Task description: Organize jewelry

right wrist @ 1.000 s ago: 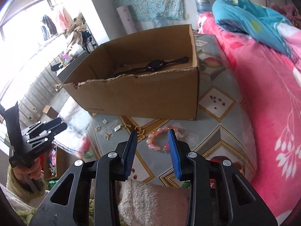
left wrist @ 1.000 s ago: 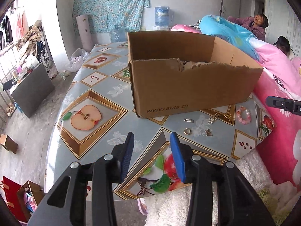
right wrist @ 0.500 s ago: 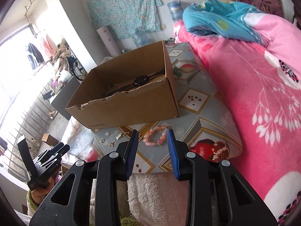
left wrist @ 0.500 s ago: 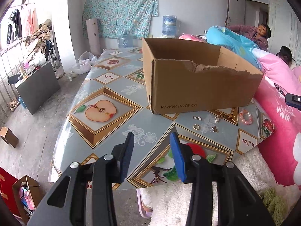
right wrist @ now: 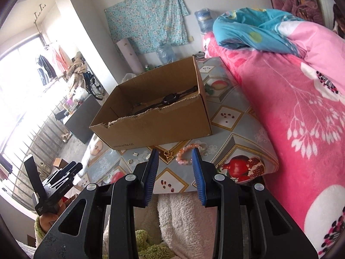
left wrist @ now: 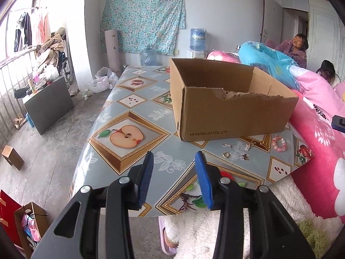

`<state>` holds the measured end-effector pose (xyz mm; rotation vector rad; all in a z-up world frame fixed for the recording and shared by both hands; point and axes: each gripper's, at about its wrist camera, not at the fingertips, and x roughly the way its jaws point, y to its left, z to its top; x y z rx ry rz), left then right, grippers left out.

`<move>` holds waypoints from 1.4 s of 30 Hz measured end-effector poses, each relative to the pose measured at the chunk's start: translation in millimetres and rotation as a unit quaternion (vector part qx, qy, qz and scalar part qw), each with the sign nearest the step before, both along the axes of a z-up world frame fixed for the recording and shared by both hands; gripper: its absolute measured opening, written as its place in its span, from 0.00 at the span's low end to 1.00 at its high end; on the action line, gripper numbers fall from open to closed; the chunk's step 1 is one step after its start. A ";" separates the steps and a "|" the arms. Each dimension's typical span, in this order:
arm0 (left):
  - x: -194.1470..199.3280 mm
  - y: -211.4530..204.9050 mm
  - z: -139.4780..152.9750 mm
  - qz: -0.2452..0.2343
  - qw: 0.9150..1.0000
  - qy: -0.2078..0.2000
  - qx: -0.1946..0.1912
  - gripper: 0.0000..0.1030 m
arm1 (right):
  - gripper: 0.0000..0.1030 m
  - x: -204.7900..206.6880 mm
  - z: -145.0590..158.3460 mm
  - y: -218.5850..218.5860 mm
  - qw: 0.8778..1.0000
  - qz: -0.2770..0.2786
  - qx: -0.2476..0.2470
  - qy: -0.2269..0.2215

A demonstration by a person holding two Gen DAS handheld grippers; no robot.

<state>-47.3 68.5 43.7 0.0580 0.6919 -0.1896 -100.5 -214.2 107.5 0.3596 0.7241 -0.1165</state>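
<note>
Jewelry lies loose on the tablecloth just in front of the near wall of the cardboard box (right wrist: 155, 116): a pink bead bracelet (right wrist: 188, 153), a gold clasp piece (right wrist: 168, 155) just left of it, then a small silver ring (right wrist: 130, 161) and two little metal bits further left. A dark watch (right wrist: 170, 97) already sits inside the box, so the loose pieces most likely belong there too.

Your right gripper (right wrist: 175, 168) hangs near the table's near edge with its blue pads spread apart and nothing between them, and the bracelet shows right in the gap, so take that first. Come down with one pad inside the loop and one outside, pinching a few beads rather than the whole ring, which is probably too wide and springy to squeeze. Close gently; round beads may roll out sideways.

Your left gripper (left wrist: 174, 173) is also spread and empty, set back over the near left of the table (left wrist: 120, 116), well apart from the ring (left wrist: 225, 154). Save it for the flat small pieces, approaching low and steep so a pad can get under an edge. Lift clear of the torn near wall before releasing.
</note>
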 end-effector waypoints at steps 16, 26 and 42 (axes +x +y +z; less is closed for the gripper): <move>4.4 -46.9 46.6 0.023 0.999 0.010 0.031 0.38 | 0.45 -21.6 -17.8 -70.8 0.999 -0.007 0.030 -0.038; -4.7 -52.9 77.7 0.094 0.995 0.016 0.026 0.38 | 0.49 0.0 -32.9 -100.9 0.994 0.059 0.078 -0.051; 11.4 -70.8 57.3 0.079 0.996 0.041 0.024 0.38 | 0.54 23.4 -52.7 -97.6 0.988 0.071 0.132 -0.023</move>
